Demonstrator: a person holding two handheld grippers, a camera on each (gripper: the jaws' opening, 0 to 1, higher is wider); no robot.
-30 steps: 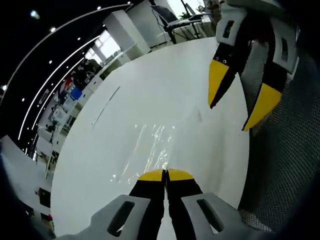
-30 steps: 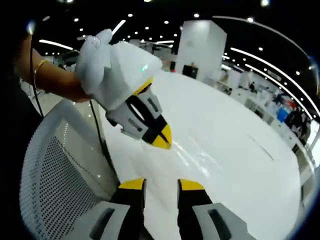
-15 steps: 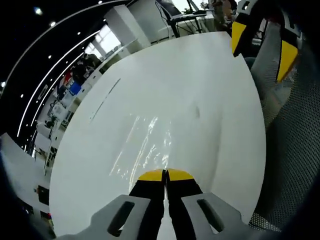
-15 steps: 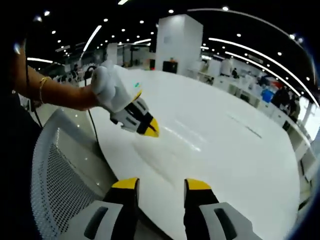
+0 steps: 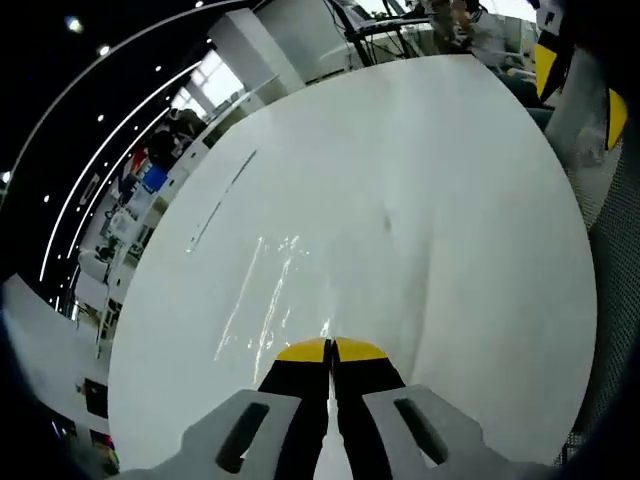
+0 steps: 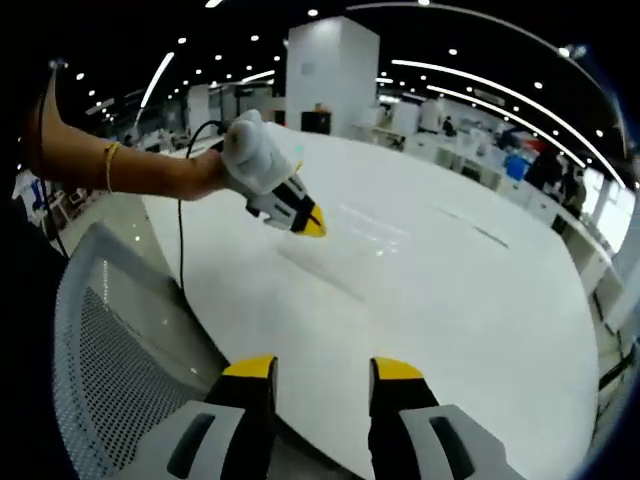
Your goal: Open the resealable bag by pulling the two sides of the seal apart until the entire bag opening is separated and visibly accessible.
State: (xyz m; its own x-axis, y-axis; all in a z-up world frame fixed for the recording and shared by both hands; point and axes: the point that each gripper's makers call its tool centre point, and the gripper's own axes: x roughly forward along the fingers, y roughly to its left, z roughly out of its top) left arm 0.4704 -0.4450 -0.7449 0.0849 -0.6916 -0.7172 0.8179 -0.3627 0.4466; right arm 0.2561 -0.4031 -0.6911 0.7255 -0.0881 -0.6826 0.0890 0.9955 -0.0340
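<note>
light: bright, even, from rows of ceiling lights (image 6: pixel 440 68) and strips | glare: streaky highlights on the white desk (image 5: pixel 420 210) and clear bag (image 5: pixel 275 295) | shadows: faint | focus: sharp centre, soft far hall | distortion: strong fisheye bending at edges

Your left gripper (image 5: pixel 330 350) low over table (image 5: pixel 400 200), bag (image 5: pixel 285 300) just ahead; right gripper (image 6: pixel 320 368) near table edge, mesh chair (image 6: pixel 110 370) beside.
</note>
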